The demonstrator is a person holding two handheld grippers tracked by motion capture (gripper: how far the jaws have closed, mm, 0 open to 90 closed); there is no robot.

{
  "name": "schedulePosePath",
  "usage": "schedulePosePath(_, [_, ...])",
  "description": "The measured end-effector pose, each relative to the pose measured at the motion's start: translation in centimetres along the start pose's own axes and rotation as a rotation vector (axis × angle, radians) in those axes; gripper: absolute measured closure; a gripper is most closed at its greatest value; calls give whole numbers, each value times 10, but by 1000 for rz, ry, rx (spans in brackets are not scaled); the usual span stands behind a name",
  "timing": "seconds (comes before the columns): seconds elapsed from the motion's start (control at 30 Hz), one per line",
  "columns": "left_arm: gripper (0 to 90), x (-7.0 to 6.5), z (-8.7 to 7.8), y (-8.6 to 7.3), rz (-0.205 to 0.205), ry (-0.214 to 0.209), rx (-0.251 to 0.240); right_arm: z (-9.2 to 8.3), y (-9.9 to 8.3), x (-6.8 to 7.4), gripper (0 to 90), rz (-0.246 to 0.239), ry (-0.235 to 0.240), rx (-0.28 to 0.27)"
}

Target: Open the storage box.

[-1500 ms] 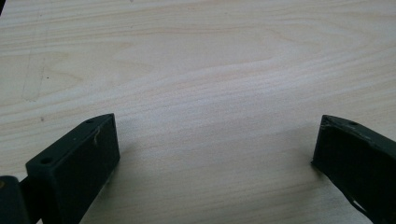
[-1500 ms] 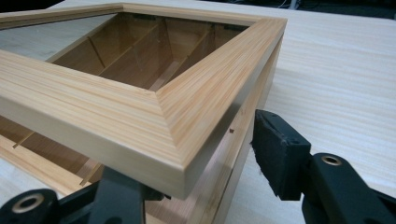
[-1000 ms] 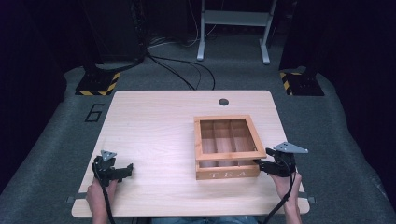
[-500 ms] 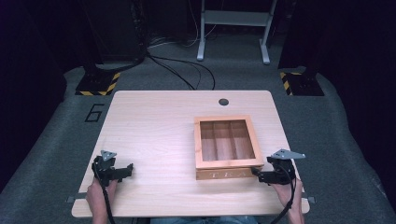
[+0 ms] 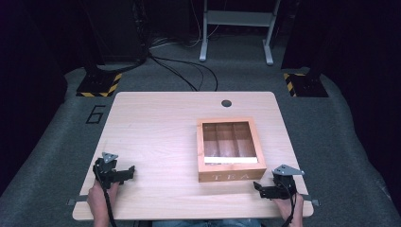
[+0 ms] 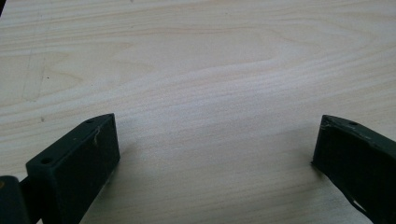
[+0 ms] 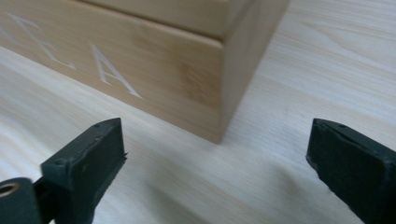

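Wooden tea box on a pale bench, right of centre, near the front edge, glass lid closed over three compartments. Right hand-held gripper low on the bench just beside the box's front right corner, jaws wide apart after just opening, nothing between them; box corner close ahead, untouched. Left hand-held gripper resting at the bench's front left, well apart from the box, jaws wide open and empty over bare wood.
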State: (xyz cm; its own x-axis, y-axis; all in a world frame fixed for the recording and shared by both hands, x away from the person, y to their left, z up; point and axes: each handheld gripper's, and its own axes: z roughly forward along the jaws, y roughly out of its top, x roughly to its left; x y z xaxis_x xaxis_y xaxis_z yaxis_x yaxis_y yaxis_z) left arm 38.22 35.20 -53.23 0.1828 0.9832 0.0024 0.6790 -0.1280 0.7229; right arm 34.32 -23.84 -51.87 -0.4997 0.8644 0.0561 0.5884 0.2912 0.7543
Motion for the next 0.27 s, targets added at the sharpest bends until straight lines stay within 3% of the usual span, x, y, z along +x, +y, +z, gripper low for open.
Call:
schedulePosePath(0.13, [4,0,0,0,0,0,0,3,-8,-5,8,-4,-71,19])
schedulePosePath(0.27, [4,0,0,0,0,0,0,4,-10,-7,1,1,-85,30])
